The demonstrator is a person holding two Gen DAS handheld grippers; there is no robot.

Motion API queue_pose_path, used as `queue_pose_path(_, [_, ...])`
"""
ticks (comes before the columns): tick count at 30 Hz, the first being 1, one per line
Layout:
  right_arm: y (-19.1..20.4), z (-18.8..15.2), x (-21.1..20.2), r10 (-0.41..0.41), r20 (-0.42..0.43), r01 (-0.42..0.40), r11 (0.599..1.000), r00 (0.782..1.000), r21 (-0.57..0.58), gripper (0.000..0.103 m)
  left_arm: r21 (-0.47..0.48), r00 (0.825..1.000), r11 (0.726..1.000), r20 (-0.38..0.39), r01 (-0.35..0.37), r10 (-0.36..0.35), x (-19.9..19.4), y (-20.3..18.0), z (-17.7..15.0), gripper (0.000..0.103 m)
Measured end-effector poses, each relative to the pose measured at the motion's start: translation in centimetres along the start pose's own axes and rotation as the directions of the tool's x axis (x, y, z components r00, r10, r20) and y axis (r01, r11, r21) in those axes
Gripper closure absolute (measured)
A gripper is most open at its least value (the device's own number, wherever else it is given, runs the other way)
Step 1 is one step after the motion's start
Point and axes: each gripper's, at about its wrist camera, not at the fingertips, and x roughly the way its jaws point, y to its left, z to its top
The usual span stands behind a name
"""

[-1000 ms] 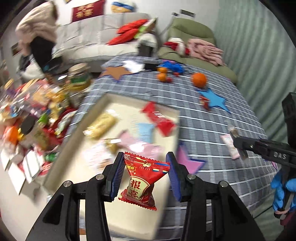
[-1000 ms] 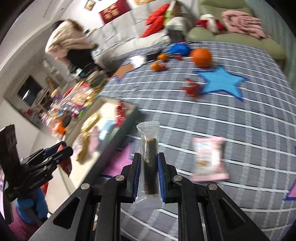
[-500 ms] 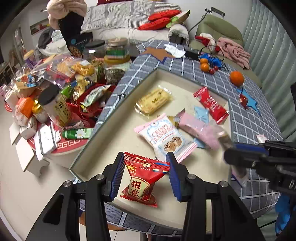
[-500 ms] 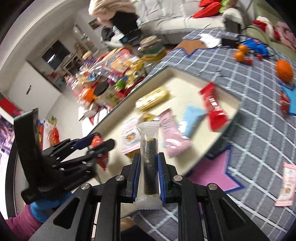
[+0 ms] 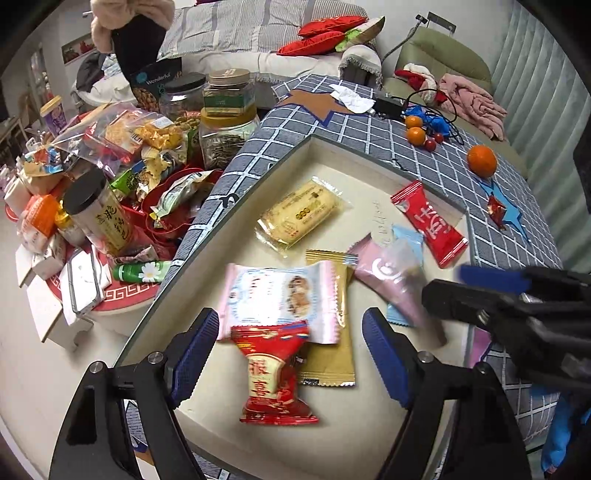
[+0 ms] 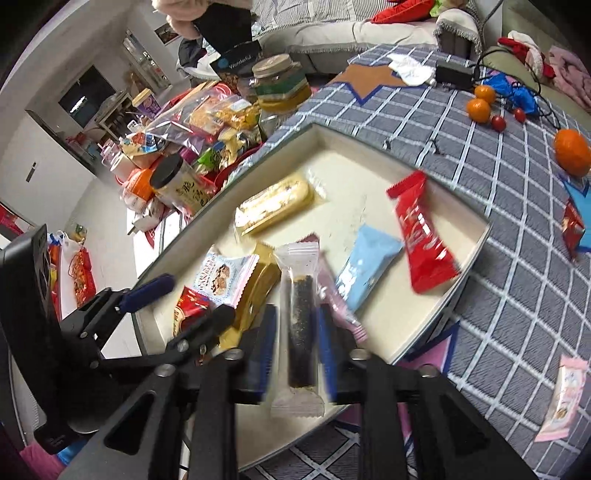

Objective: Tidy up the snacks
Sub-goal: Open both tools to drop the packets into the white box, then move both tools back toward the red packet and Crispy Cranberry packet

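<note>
Checked cloth (image 5: 369,122), sofa (image 5: 258,33) behind

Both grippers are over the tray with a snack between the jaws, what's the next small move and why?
Probably lift both grippers straight up and clear. The left gripper is opening, and the red packet lies free between its jaws in the tray. The right gripper is opening too, and the clear-wrapped dark bar sits loose between its jaws. Lifting avoids dragging either snack.

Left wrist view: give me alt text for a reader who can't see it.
The left claw is opening over a shallow cream tray, with a red snack packet loose between its blue pads. Other wrapped snacks lie in the tray, and the right claw reaches in from the right.
</note>
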Motion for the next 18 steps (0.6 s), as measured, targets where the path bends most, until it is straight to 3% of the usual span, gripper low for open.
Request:
queue_pose_path(2, [-0.3, 0.0, -0.9, -0.034, 0.044, 0.033, 0.999, 0.998, 0.007, 0.002, 0.003, 1.000, 1.000, -0.006, -0.006, 0.006, 0.0, -0.2, 0.1, 0.020])
queue_pose_path(10, [-5.1, -1.3, -3.1, -0.102, 0.057, 0.095, 0.989, 0.993, 0.113, 0.002, 0.018, 1.000, 1.000, -0.016, -0.012, 0.013, -0.5, -1.3, 0.0, 0.020])
queue_pose_path(18, [-13.2, -5.2, -5.5, -0.251, 0.028, 0.235, 0.934, 0.967, 0.268, 0.002, 0.058, 1.000, 0.998, -0.012, -0.003, 0.003, -1.6, -3.6, 0.0, 0.019])
